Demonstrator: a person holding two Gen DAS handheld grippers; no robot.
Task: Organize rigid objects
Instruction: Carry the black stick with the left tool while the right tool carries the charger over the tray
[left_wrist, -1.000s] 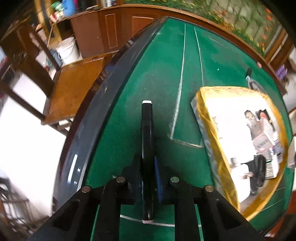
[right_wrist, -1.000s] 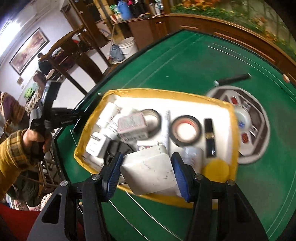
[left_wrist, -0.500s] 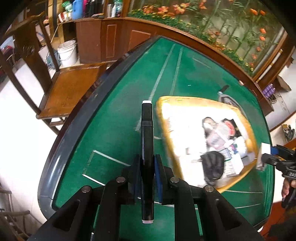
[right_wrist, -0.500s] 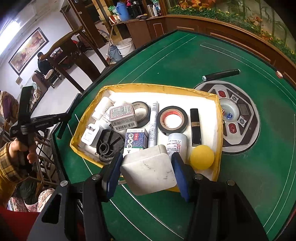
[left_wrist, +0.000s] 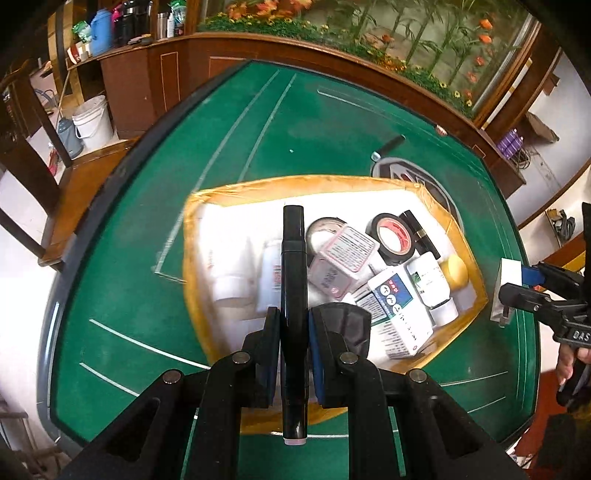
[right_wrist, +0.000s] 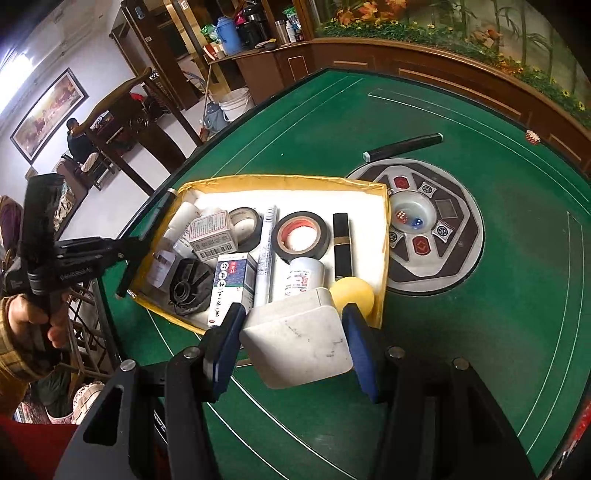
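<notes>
Left wrist view, change: a second ago the left claw (left_wrist: 291, 325) hung over bare green felt near the desk's dark left rim, with the tray off to the right; now it hangs over the tray's near left part, and more of the room shows.
Left wrist view, claw: clenched on a black marker (left_wrist: 293, 295), which stands lengthwise between the blue pads, its pale end toward the camera.
Left wrist view, tray: the yellow-walled tray (left_wrist: 195, 236) with a white floor lies on the green desk (left_wrist: 147, 221), toward its middle; it holds bottles, boxes, a roll of black tape (left_wrist: 393, 236) and a yellow ball (left_wrist: 456, 271).
Left wrist view, other hand: the right claw (left_wrist: 511, 291) has come into view at the right edge, carrying a white block beyond the tray's right wall.
Left wrist view, room: wooden panelling and flowered glass behind the desk's far edge, a white bucket (left_wrist: 92, 122) on the floor at left.
Right wrist view, change: the tray sits slightly farther off than before; the left claw (right_wrist: 123, 251) has come closer to its left wall.
Right wrist view, claw: the right claw (right_wrist: 293, 339) grips a white charger (right_wrist: 295, 339) between its pads, above the tray's near wall.
Right wrist view, desk: a second black marker (right_wrist: 402, 147) lies on the felt past the round centre console (right_wrist: 469, 240), which touches the tray's right wall.
Right wrist view, room: a framed painting (right_wrist: 48, 114) on the left wall, a seated person below it.
</notes>
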